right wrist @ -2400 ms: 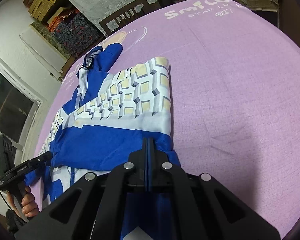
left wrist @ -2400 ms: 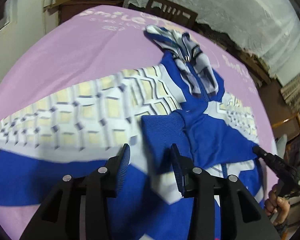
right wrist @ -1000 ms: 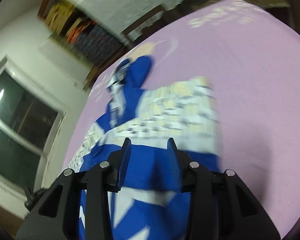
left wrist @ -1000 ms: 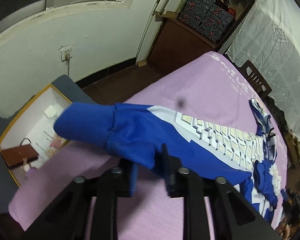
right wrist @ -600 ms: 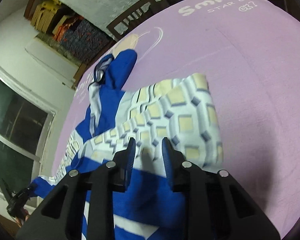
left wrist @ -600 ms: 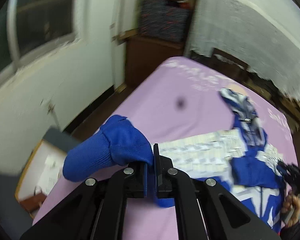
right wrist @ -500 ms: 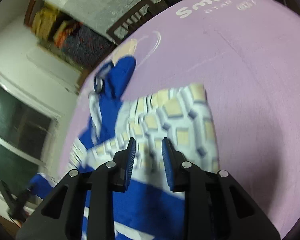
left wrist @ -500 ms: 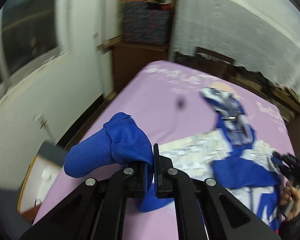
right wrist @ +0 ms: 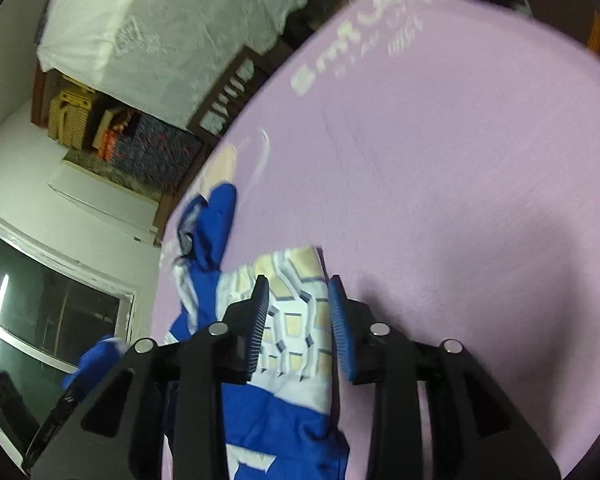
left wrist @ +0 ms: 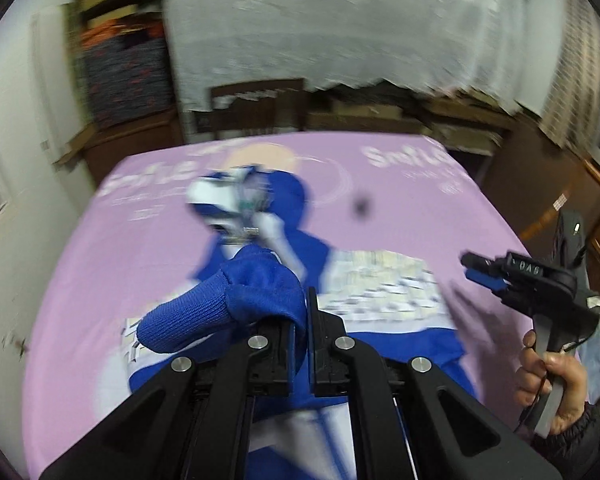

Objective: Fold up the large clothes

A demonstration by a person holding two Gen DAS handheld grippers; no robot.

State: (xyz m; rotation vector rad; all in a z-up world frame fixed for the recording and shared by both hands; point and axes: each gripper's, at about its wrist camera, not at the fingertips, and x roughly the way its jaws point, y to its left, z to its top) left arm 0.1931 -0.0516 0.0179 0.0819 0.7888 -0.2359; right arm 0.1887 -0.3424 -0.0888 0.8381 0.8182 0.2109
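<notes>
A blue and white patterned jacket [left wrist: 380,292] lies on the purple sheet [left wrist: 140,248], hood toward the far side. My left gripper [left wrist: 306,312] is shut on the jacket's blue sleeve cuff [left wrist: 228,304], held above the jacket's middle. In the left wrist view my right gripper [left wrist: 470,266] is held by a hand at the right, above the jacket's right edge. In the right wrist view my right gripper [right wrist: 298,300] is open and empty over the jacket's patterned panel [right wrist: 296,308]. The left gripper [right wrist: 56,412] with the blue cuff [right wrist: 96,360] shows at lower left there.
A dark wooden chair [left wrist: 256,108] stands behind the far edge of the table. White lace cloth [left wrist: 340,28] covers stacked things at the back. A cabinet with boxes [left wrist: 124,80] is far left. A window [right wrist: 40,312] is on the left wall.
My left gripper has swung the sleeve cuff from the table's left side inward over the jacket. My right gripper has opened wider and lifted above the patterned panel.
</notes>
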